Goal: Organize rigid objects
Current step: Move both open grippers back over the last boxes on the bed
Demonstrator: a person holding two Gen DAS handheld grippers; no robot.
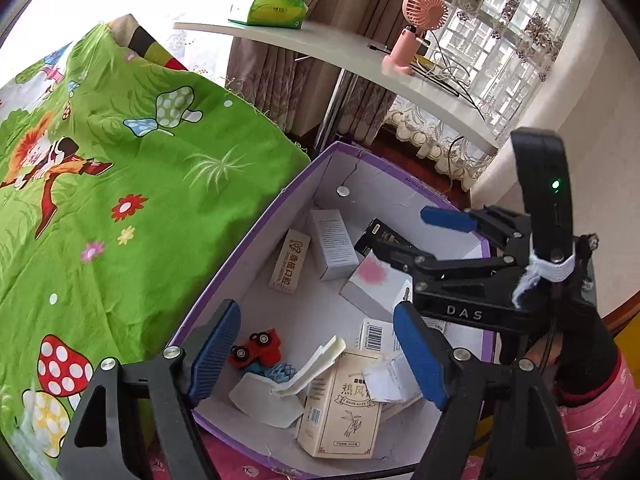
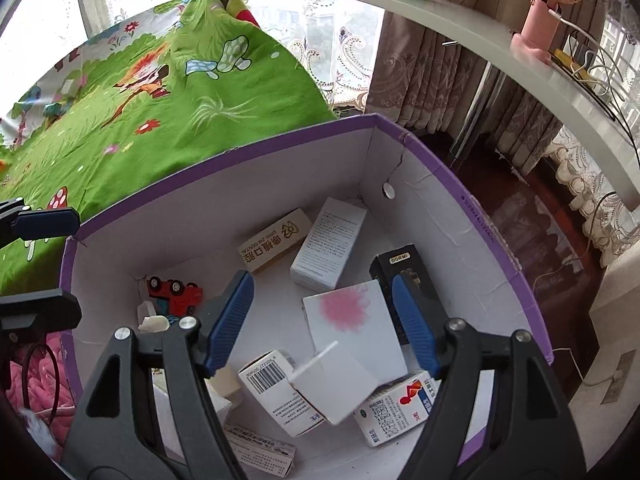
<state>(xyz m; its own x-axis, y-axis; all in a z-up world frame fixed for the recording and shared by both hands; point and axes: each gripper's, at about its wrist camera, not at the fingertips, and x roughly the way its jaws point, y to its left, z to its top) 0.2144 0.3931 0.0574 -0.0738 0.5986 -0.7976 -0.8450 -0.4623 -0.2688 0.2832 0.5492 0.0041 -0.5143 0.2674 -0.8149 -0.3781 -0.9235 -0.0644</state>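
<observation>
A purple-rimmed white box holds several small cartons, a red toy car and a white plastic holder. My left gripper is open and empty above the box's near end. My right gripper is open and empty over a white carton with a pink flower; it also shows in the left wrist view. A black carton lies by the right finger. A barcode carton and a red-and-blue carton lie below.
A green cartoon bedsheet lies left of the box. A white shelf carries a pink fan and a green tissue pack. Curtains and dark wooden floor lie beyond.
</observation>
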